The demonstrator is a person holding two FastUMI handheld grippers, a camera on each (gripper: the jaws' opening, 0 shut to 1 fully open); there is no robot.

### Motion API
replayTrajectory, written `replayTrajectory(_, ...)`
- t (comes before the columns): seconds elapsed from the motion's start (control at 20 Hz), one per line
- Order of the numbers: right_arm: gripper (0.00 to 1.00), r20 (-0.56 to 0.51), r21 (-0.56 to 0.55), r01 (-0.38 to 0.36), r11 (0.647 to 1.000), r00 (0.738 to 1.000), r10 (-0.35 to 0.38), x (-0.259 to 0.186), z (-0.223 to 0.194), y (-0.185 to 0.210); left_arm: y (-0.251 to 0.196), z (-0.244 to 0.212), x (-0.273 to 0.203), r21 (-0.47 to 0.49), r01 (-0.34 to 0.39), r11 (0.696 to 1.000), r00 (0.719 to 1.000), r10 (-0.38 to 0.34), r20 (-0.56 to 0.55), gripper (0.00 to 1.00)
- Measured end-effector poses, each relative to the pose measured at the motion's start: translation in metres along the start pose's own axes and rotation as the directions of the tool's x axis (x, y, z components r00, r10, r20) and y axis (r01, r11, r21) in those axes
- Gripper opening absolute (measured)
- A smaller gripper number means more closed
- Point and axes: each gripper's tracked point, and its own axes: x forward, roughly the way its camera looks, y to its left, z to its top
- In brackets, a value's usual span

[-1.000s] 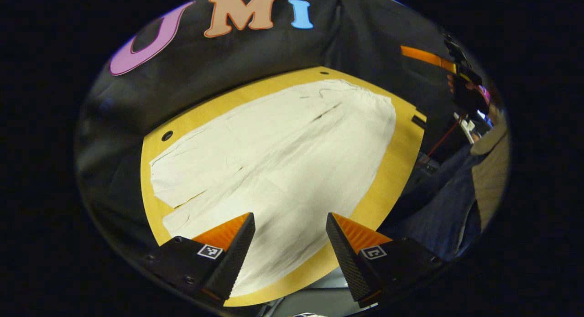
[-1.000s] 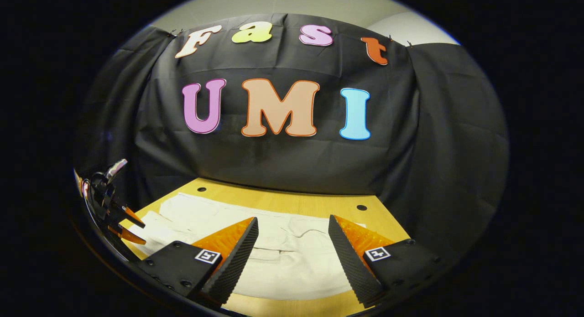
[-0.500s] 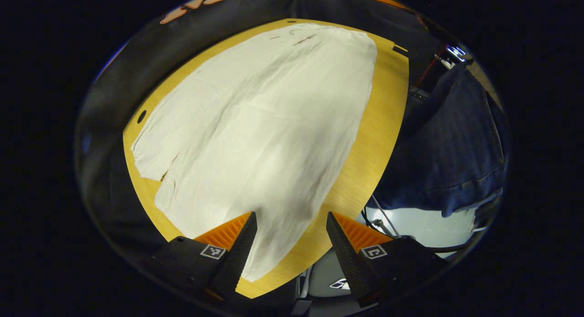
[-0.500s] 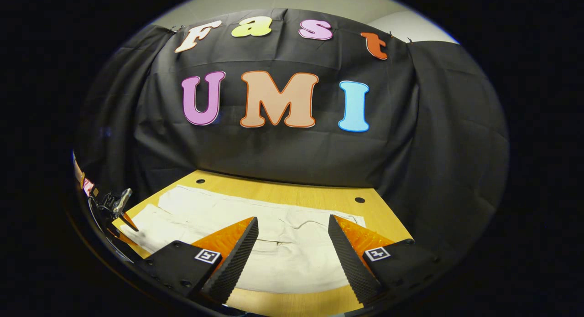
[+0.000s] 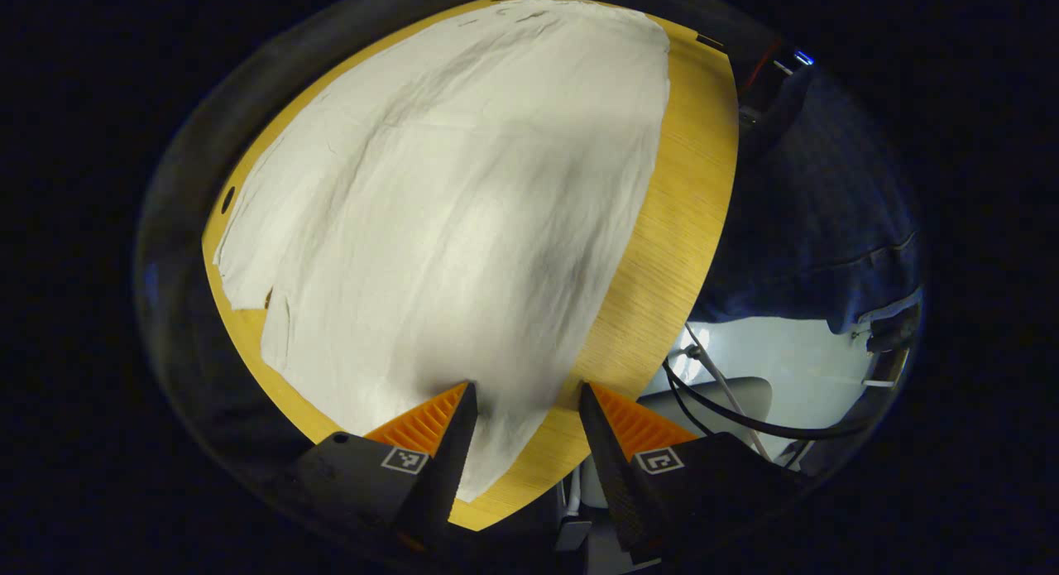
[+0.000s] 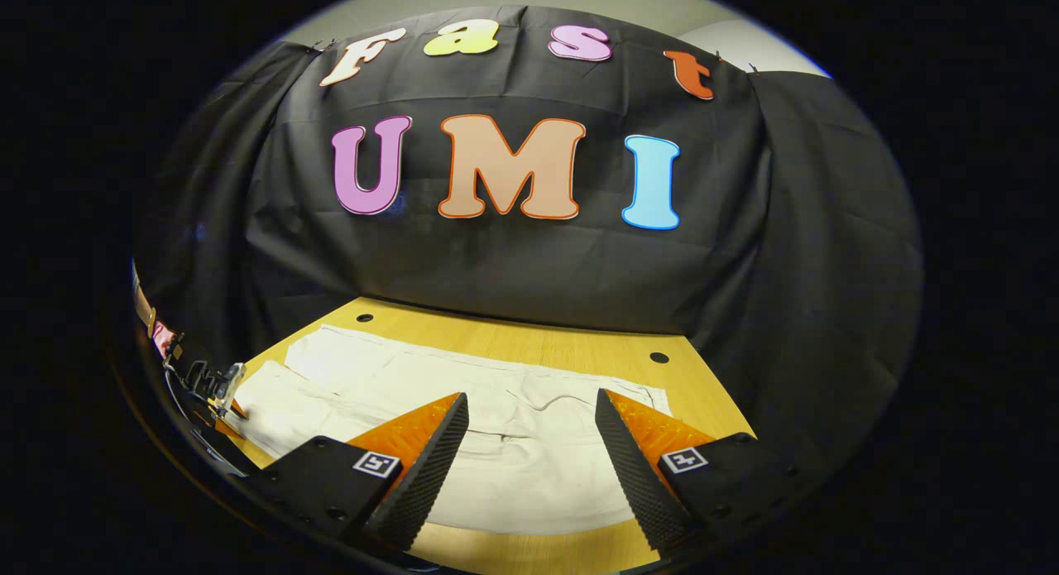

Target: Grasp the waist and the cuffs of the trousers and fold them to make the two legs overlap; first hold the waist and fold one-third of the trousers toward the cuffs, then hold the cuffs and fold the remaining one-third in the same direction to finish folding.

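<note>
Trousers (image 5: 463,227) flat on your surface (image 5: 662,261); left gripper (image 5: 523,405) spread over the six o'clock edge, right gripper (image 6: 529,418) spread, holding nothing.

trousers (image 5: 463,219) flat, table (image 5: 687,227) edge bare

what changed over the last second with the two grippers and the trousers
The left gripper has dropped toward the near cuff end of the trousers, and its fingers have narrowed slightly but remain open. The right gripper has barely moved, open over the waist end. The trousers lie flat on the table, unchanged.
</note>
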Motion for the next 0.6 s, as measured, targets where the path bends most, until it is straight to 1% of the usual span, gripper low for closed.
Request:
replayTrajectory(0.05,0.99,-0.003,-0.007,-0.008,1.000,1.000,0.008,0.002,-0.002,0.002,0.000,0.000,0.002,0.002,0.004,1.000,1.000,-0.004,-0.003,0.73)
replayTrajectory(0.1,0.99,-0.004,-0.012,-0.014,1.000,1.000,0.014,0.006,-0.002,0.002,0.000,-0.002,0.003,0.002,0.012,1.000,1.000,-0.012,-0.010,0.70)
replayTrajectory(0.25,0.99,-0.021,-0.014,-0.037,0.999,0.999,0.036,0.015,-0.008,0.004,0.000,-0.002,0.003,0.006,0.038,0.999,0.999,-0.038,-0.025,0.70)
replayTrajectory(0.3,0.98,-0.027,-0.015,-0.043,0.999,0.999,0.043,0.019,-0.010,0.004,0.001,-0.004,0.005,0.017,0.042,0.999,0.998,-0.041,-0.046,0.69)
replayTrajectory(0.45,0.98,-0.048,-0.022,-0.074,0.997,0.996,0.073,0.031,-0.015,0.001,0.003,-0.004,0.006,0.039,0.046,0.998,0.996,-0.042,-0.079,0.61)
replayTrajectory(0.55,0.98,-0.068,-0.041,-0.096,0.995,0.993,0.093,0.039,-0.019,-0.003,0.009,0.000,0.009,0.016,0.039,0.999,0.995,-0.037,-0.091,0.46)
replayTrajectory(0.6,0.98,-0.080,-0.058,-0.113,0.992,0.991,0.108,0.043,-0.020,-0.005,0.013,-0.001,0.008,0.005,0.033,0.999,0.995,-0.033,-0.097,0.35)
